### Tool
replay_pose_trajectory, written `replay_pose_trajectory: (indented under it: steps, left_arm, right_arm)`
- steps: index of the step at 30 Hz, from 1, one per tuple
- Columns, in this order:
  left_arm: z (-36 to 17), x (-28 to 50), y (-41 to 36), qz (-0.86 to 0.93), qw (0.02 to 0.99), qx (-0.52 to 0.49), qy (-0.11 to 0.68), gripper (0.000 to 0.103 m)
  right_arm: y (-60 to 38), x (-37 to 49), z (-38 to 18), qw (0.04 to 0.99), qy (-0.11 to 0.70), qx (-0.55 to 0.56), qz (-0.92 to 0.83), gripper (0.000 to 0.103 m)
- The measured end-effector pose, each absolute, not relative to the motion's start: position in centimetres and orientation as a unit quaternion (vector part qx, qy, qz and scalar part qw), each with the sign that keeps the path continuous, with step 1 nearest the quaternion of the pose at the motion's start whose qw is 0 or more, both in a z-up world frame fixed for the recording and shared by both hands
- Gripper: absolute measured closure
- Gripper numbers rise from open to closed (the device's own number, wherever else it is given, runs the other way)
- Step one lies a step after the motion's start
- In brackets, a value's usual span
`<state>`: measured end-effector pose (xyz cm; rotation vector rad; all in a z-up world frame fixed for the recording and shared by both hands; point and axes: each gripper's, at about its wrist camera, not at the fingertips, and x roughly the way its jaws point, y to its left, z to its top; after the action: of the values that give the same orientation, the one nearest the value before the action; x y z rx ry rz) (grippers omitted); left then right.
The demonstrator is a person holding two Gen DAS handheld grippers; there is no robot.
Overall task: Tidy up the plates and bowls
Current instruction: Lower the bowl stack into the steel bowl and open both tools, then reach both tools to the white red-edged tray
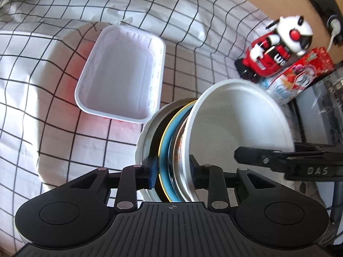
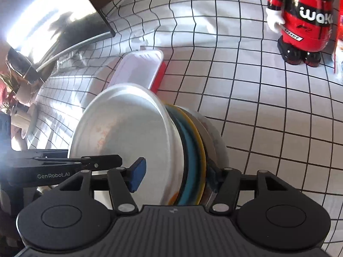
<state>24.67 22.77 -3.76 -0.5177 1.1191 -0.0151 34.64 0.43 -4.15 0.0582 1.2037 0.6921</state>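
**Both grippers meet at one stack of dishes held on edge**

We have a nested stack on edge between our two grippers: a white bowl [image 1: 240, 126], a blue plate [image 1: 166, 147] with a yellow rim, a glass or metal dish we cannot name for sure, and another white bowl or plate at the back. The stack's axis runs across the frame in both wrist views, so the rims point straight at us, edge-on.

In the left wrist view, the left gripper [image 1: 172, 171] sits at lower centre and is clamped across the stack: its blue pad presses the blue plate's side and the other finger bears on the white bowl's outer wall. The right gripper's fingers enter from the right edge of that frame, over the bowl's mouth.

In the right wrist view, the right gripper [image 2: 178, 176] straddles the same stack at lower centre, but its left blue pad [image 2: 137, 175] stands clear of the white bowl's inside, so we judge its jaws loose, not gripping. The left gripper therefore carries the load.

Beyond the stack lies an empty white rectangular tray [image 1: 122, 72], upper left of centre. Everything rests on a white cloth with a black grid [image 2: 257, 117]. A red and white toy figure [image 2: 300, 21] stands at upper right, well apart, beside a printed carton [image 1: 300, 77].
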Motion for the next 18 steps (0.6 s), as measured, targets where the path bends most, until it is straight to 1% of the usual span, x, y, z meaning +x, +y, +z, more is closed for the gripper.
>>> replay_pose_trajectory:
  steps: [1, 5, 8, 11, 14, 18]
  left_arm:
    - [-3.6, 24.6, 23.0, -0.012, 0.818, -0.254, 0.516, 0.067]
    - [-2.0, 24.3, 23.1, 0.005, 0.837, -0.240, 0.492, 0.068]
    - [-1.2, 24.5, 22.3, 0.031, 0.848, -0.193, 0.492, 0.068]
    - [-0.8, 24.2, 21.6, 0.035, 0.853, -0.169, 0.493, 0.069]
    - [0.1, 23.4, 21.8, 0.018, 0.857, -0.182, 0.482, 0.070]
    - [2.2, 22.5, 23.7, -0.018, 0.866, -0.237, 0.440, 0.070]
  right_arm:
    - [0.1, 34.7, -3.7, 0.776, 0.546, 0.031, 0.314, 0.034]
    - [-0.8, 34.2, -1.2, 0.821, 0.488, 0.007, 0.297, 0.032]
    - [-0.6, 32.9, -0.2, 0.848, 0.447, -0.050, 0.279, 0.030]
    - [0.0, 31.7, -0.8, 0.855, 0.435, -0.106, 0.262, 0.030]
    - [0.7, 30.8, -1.0, 0.852, 0.431, -0.139, 0.265, 0.031]
    - [1.2, 30.6, 1.1, 0.849, 0.422, -0.111, 0.296, 0.031]
